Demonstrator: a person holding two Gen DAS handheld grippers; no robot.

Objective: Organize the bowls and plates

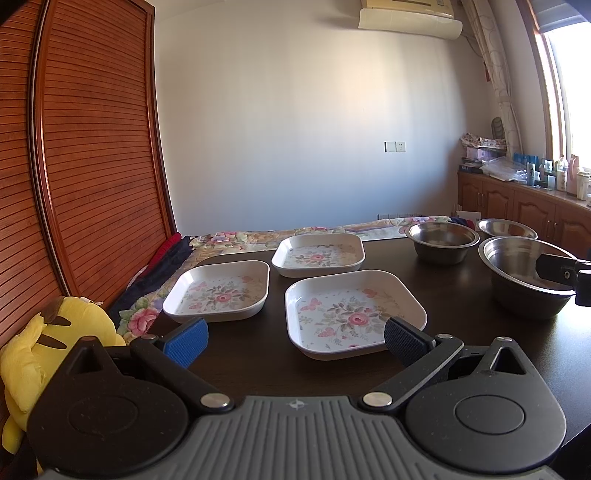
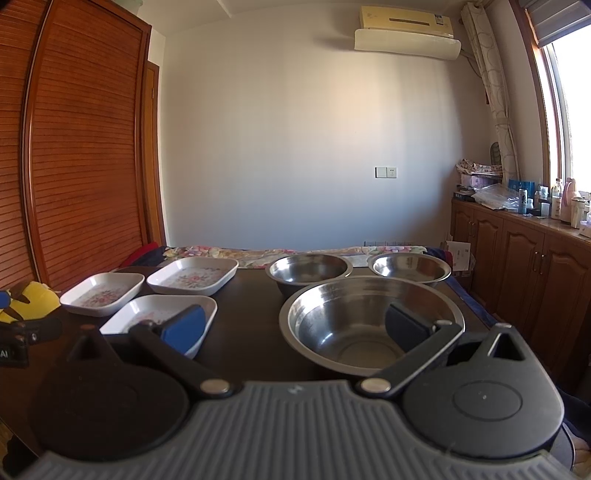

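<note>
Three flowered square plates (image 1: 354, 314) lie singly on the left of the dark tabletop (image 1: 454, 295), near one another; three steel bowls (image 2: 369, 325) sit apart on the right. We judge nothing stacked yet (like kinds already grouped, ready for nesting). Our left tongs (image 1: 295, 338) gape wide and empty before the nearest plate; our right tongs (image 2: 295, 326) gape wide and empty over the big bowl's near rim, we judge for a rim grip.

Plain white wall (image 2: 295, 147) with a socket plate (image 2: 386, 172), air conditioner (image 2: 406, 35) mounted high, slatted wooden wardrobe doors (image 2: 81, 166) at left, sunlit window (image 2: 570, 110) with tied curtain (image 2: 498, 92) above low wooden cabinets (image 2: 524, 254), floral bedspread (image 1: 236, 240) behind the dark counter (image 2: 251, 325).
</note>
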